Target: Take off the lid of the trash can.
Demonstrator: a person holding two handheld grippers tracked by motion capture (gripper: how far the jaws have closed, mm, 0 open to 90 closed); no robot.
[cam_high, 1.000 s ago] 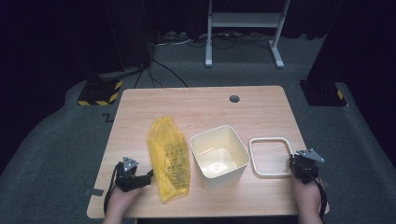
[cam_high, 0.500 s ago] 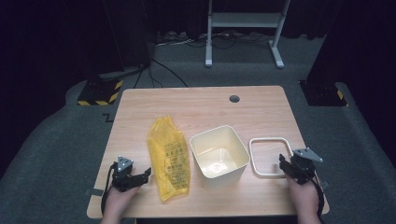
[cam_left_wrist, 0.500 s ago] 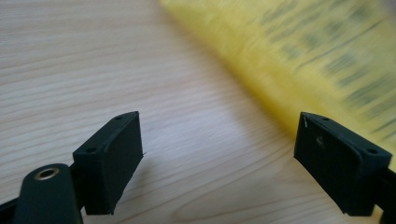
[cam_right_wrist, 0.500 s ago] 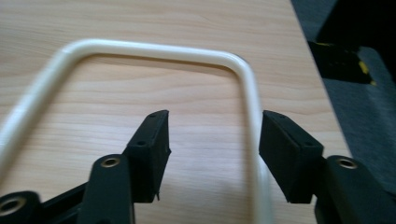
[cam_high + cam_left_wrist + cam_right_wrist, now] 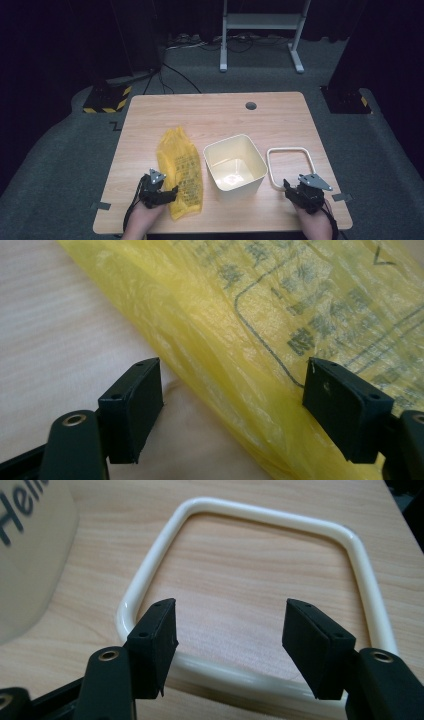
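My left jaws stand apart astride the yellow bag's (image 5: 280, 340) edge, just closing; my right jaws, just opening, straddle the cream ring's (image 5: 150, 570) near bar beside the bin (image 5: 235, 167), ready to lift.

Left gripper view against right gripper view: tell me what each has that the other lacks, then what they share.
The left gripper view alone has the yellow plastic bag with dark print, its edge lying between the open left gripper jaws. The right gripper view alone has the white ring frame and a bit of the cream bin, with the right gripper open over the frame's near side. Both share the wooden table.
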